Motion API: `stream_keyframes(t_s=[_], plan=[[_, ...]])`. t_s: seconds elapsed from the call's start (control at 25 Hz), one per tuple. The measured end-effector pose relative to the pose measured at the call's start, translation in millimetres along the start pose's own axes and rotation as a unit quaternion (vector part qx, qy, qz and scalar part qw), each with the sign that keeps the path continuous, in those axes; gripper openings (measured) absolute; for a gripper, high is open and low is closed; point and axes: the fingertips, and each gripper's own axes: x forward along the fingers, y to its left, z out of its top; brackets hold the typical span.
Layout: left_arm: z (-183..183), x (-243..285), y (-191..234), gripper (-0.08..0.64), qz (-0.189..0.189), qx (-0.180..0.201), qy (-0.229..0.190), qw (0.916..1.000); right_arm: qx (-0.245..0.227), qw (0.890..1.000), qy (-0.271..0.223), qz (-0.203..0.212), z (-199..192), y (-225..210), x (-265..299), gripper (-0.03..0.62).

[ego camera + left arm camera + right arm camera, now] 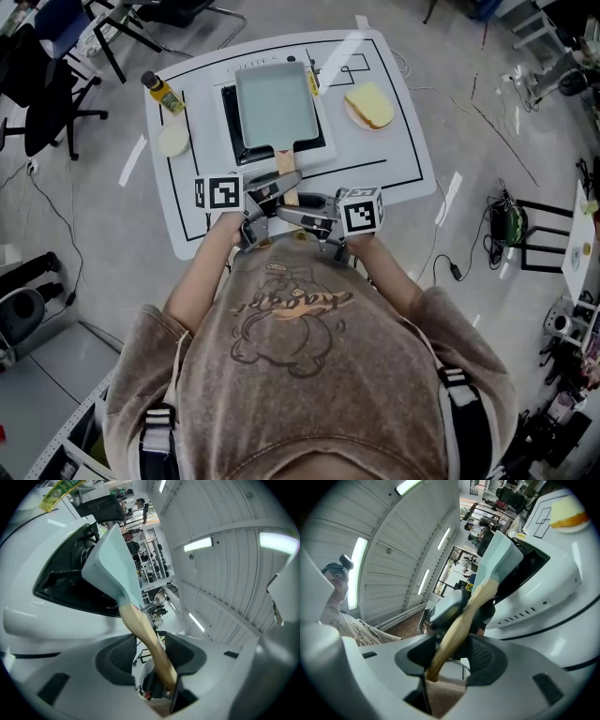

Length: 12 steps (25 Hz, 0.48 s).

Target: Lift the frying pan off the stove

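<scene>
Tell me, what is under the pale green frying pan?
A black stove sits under the pale green rectangular frying pan. Only the stove's dark edge peeks out around the pan. The middle of the stove is covered, so I cannot see it.

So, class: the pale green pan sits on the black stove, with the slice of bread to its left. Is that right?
No. In the head view the bread lies right of the pan, which does sit on the stove.
</scene>
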Motion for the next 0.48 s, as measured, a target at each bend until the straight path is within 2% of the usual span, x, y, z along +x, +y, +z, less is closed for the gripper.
stream_keyframes(t_s=[0.2, 0.48], plan=[[0.0, -0.6, -1.7, 0.186, -0.003, -0.012, -0.006, 0.9999, -0.002, 1.0, 0.002, -0.002, 0.8, 2.2, 0.8, 0.198], [1.8, -2.3, -4.6, 0.184, -0.002, -0.006, -0.006, 1.0, -0.008, 1.0, 0.009, -0.01, 2.2, 4.6, 3.5, 0.199]])
